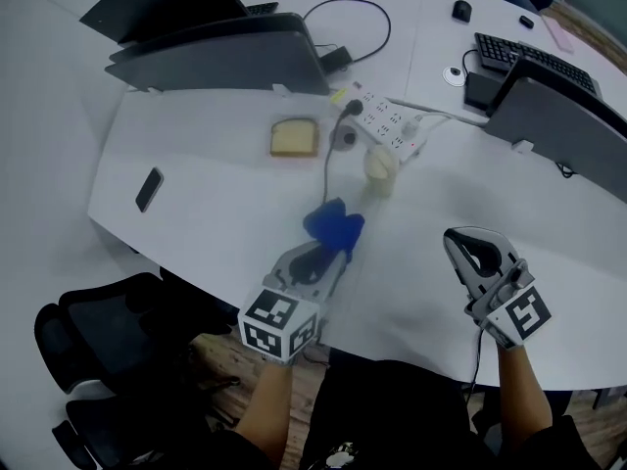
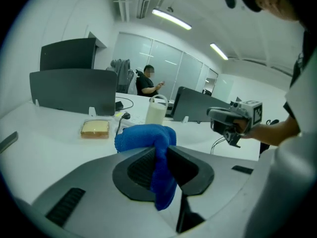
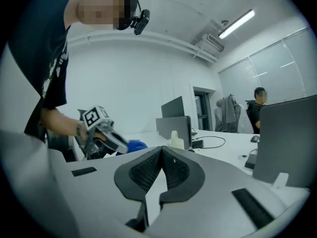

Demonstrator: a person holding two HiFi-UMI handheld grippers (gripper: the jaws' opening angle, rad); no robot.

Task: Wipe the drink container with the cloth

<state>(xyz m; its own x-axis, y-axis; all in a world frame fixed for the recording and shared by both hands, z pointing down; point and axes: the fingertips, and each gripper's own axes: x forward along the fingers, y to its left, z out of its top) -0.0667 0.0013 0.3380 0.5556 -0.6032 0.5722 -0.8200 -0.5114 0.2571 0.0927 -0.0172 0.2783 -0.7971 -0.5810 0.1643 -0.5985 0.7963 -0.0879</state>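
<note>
While pinched in left tool (image 1: 328, 253), cloth (image 1: 333, 225): blue, soft and limp, bunched ahead of the pads with a tail drooping below them; held in the air over tabletop (image 1: 196, 223), short of container.
Left tool: clenched on cloth, pads biting a fold near its middle.
Right tool (image 3: 161, 152): clenched on nothing, pads pressed together; held off to the right, well apart from container.
Container (image 1: 382, 169): pale jug with a loop handle on top, upright on tabletop just beside power strip (image 1: 392, 125), ahead of both tools and touched by neither.
Weight: probably light to middling; looks creamy inside, but fill level too hard to tell.
Surface: likely smooth, stiff plastic, so prone to skate or twist under a sideways rub.
Fragility: unlikely to crack, more likely to topple, being tall on a small base.
Where to hold container: handle or narrow upper part, taken by right tool once opened; whether the body fits between the pads cannot be told.
Where to hold cloth: present grip seems good, leaving the loose front bunch free as the wiping face.
Wiping touch: light, downward-leaning strokes against a steadied jug, not hard sideways pushes.
Risk: knocking the jug against power strip and its cables, with liquid close to sockets.
</note>
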